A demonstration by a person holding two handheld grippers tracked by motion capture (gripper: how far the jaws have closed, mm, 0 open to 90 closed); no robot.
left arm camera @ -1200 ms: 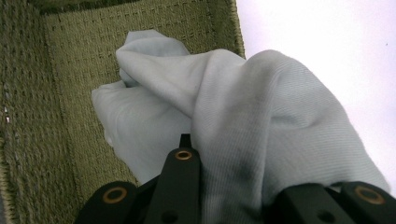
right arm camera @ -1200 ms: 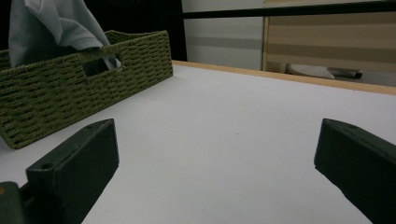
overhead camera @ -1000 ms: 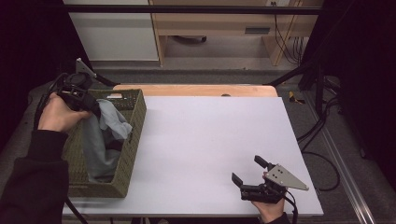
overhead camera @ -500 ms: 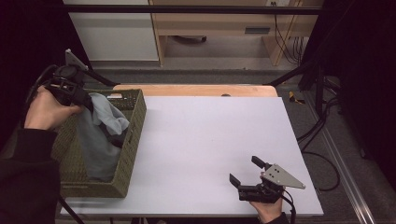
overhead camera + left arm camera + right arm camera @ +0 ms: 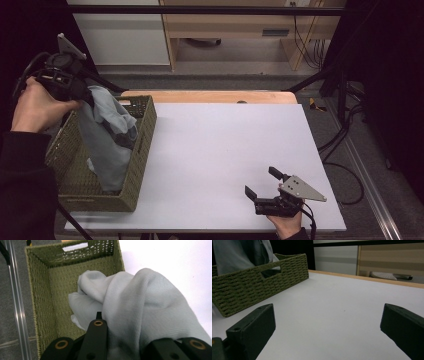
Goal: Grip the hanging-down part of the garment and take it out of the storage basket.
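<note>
We see the white table [image 5: 220, 160] first, bare across most of its top. At its left edge sits the green woven basket [image 5: 137, 150], open-topped, with a handle slot in its end wall. Out of the basket rises the pale blue-grey cloth [image 5: 107, 137]: its upper end is lifted above the rim at the far left corner, while its lower folds hang down inside against the basket's floor. Our left gripper [image 5: 75, 87] holds that upper end; in the left gripper view its jaws are closed onto a thick bunch of the fabric, which bulges over and between them. Our right gripper [image 5: 267, 187] rests low at the table's near right edge, well apart from the basket, its jaws spread wide with nothing between them.
</note>
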